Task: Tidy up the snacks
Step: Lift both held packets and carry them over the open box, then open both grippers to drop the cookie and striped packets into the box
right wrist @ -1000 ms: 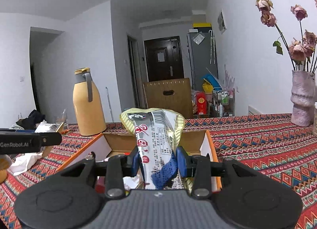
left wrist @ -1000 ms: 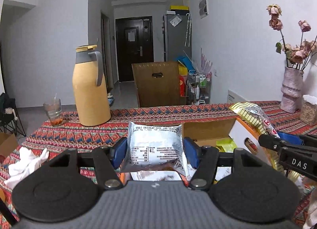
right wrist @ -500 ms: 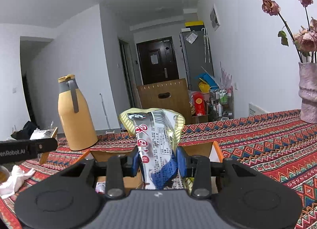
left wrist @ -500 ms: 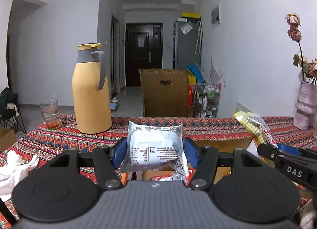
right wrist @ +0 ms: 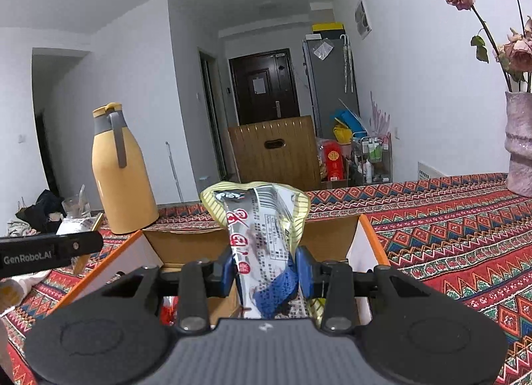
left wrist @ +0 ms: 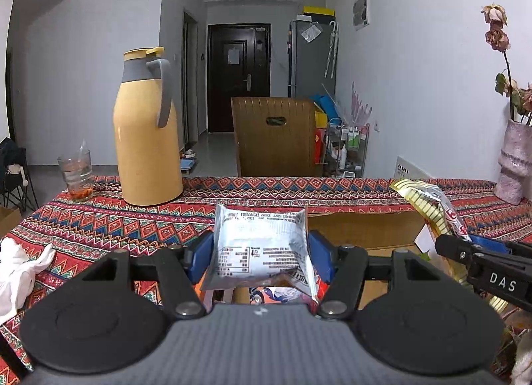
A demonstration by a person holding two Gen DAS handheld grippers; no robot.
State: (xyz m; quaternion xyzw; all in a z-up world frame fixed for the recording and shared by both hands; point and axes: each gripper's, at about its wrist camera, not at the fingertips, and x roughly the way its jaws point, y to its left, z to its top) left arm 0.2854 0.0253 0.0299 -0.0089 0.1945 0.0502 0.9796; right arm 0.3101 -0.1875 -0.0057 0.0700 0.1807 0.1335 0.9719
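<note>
My left gripper (left wrist: pixel 261 257) is shut on a silver snack packet (left wrist: pixel 259 245) with printed text, held upright above the near left part of an open cardboard box (left wrist: pixel 362 227). My right gripper (right wrist: pixel 266 273) is shut on a long yellow-and-silver snack bag (right wrist: pixel 261 238) with red characters, held upright over the same box (right wrist: pixel 329 232). The box has orange-edged flaps and holds other snack packets, mostly hidden. The right gripper and its bag (left wrist: pixel 432 208) show at the right of the left wrist view. The left gripper's side (right wrist: pixel 50 253) shows at the left of the right wrist view.
A yellow thermos jug (left wrist: pixel 146 128) and a glass (left wrist: pixel 76 175) stand at the table's far left on the patterned cloth (left wrist: pixel 99 218). A white cloth (left wrist: pixel 16 272) lies at the near left. A pink vase with dried flowers (right wrist: pixel 518 145) stands far right. A wooden chair back (left wrist: pixel 274 137) is behind the table.
Both grippers have risen with their packets, so the box sits lower in both views. The grips have not changed.
</note>
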